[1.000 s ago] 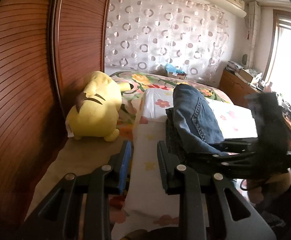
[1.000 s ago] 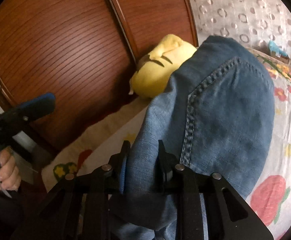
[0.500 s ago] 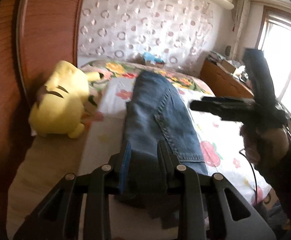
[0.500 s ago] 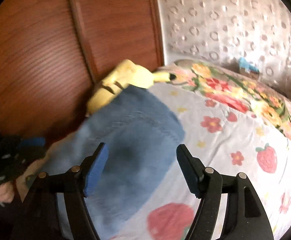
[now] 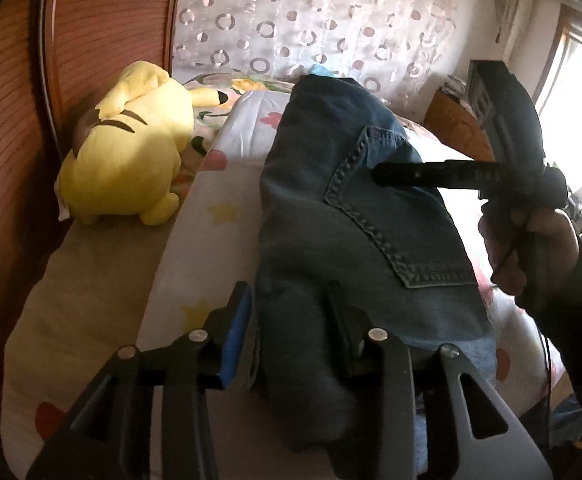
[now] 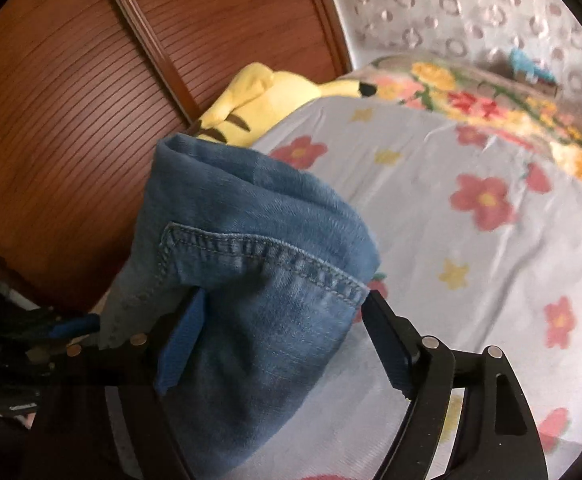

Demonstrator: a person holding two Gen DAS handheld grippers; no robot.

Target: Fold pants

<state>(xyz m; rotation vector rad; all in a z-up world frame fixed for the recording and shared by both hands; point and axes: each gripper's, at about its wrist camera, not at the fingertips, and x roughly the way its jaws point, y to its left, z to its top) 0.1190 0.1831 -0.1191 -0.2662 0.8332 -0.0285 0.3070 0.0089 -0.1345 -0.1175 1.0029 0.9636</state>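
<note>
Left wrist: left tongs (image 5: 287, 320) still clamp pants (image 5: 355, 200).

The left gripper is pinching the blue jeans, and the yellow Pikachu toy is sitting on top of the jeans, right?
Not quite. The left gripper is shut on the jeans, but the Pikachu plush is not on them. The left wrist view shows it lying on the bed beside the jeans, by the wooden wardrobe, with flowered sheet between them.

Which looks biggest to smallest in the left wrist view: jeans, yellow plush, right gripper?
1. jeans, though being nearest the camera inflates them.
2. yellow plush.
3. right gripper, seen side-on over the jeans.
The jeans are pinched in the left gripper.
</note>
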